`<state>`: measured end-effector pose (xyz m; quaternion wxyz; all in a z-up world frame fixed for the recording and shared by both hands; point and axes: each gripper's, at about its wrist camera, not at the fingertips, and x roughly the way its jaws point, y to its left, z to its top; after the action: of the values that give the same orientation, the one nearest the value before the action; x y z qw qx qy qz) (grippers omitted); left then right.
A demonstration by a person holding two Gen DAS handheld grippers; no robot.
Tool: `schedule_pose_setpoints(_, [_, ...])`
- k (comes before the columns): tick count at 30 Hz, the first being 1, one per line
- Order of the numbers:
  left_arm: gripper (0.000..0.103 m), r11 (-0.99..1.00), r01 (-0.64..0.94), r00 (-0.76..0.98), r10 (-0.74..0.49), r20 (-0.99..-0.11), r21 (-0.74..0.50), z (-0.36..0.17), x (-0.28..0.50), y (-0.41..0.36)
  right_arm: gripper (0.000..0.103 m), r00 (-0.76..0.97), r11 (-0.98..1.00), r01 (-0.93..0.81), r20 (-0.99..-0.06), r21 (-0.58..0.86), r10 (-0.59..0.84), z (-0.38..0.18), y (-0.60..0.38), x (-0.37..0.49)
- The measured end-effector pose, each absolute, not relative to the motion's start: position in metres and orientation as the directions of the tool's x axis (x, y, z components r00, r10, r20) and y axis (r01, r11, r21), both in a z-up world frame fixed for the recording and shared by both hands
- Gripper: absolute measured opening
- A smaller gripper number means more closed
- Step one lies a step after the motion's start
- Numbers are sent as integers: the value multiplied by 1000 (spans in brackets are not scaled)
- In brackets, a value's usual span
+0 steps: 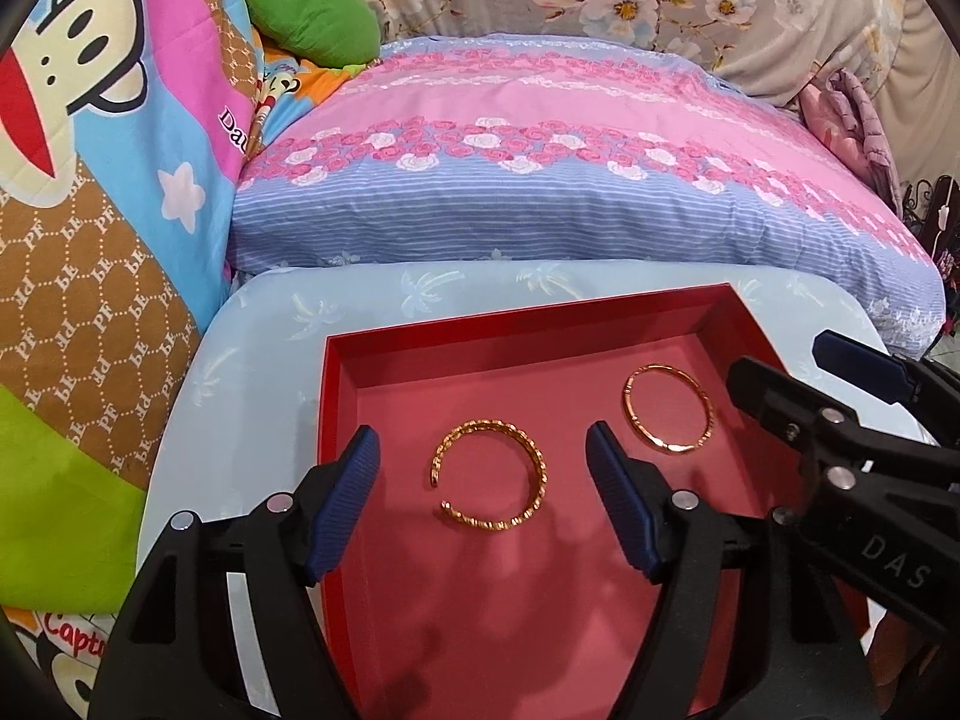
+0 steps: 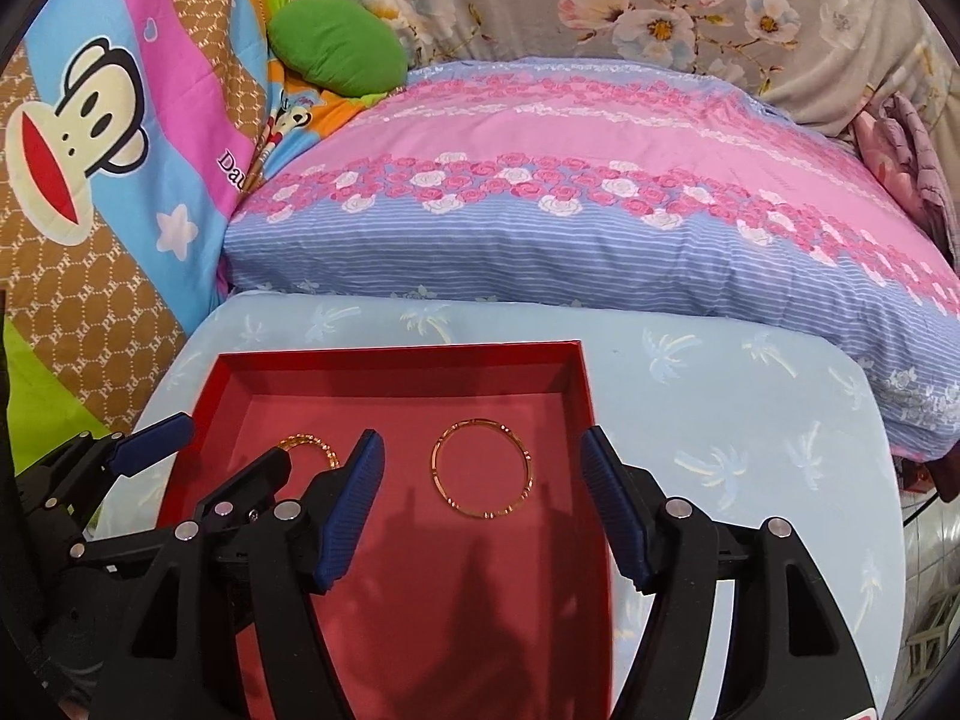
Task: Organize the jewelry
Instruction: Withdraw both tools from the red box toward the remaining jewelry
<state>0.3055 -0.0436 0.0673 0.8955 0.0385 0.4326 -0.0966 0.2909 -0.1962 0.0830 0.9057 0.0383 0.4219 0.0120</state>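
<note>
Cuff's gap (image 1: 437, 486) perhaps left-view only.

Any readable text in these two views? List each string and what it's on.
"DAS" – on the black body of the right gripper, seen in the left wrist view.
"PF" – repeated in the brown honeycomb pattern of the monkey-print blanket.
"Da…" – cut off by a fold on the blanket's pink band.
"Capt…" – red letters at the blanket's bottom edge, cut off.
Nothing to read on the red box or either gold bangle.
</note>
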Motion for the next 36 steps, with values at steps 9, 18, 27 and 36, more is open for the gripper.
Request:
schedule_pose_setpoints(9, [68,978,206,633,-144,-761,-14,88,251,-36,69,687,1000,10,-727,28,13,111,-200,223])
schedule_pose_setpoints(18, [68,980,197,660,-142,-738,-12,101,181,-17,70,693,1000,16,-721,9,-4,116,-202,145])
schedule_pose_setpoints(27, [69,987,157,637,-124,-761,-30,81,122,0,70,654,1000,29,-757,3,-17,85,-200,85])
schedule_pose_setpoints(36, [69,989,134,573,-130,-809,-65,43,89,5,67,594,997,59,-805,47,3,36,-201,59])
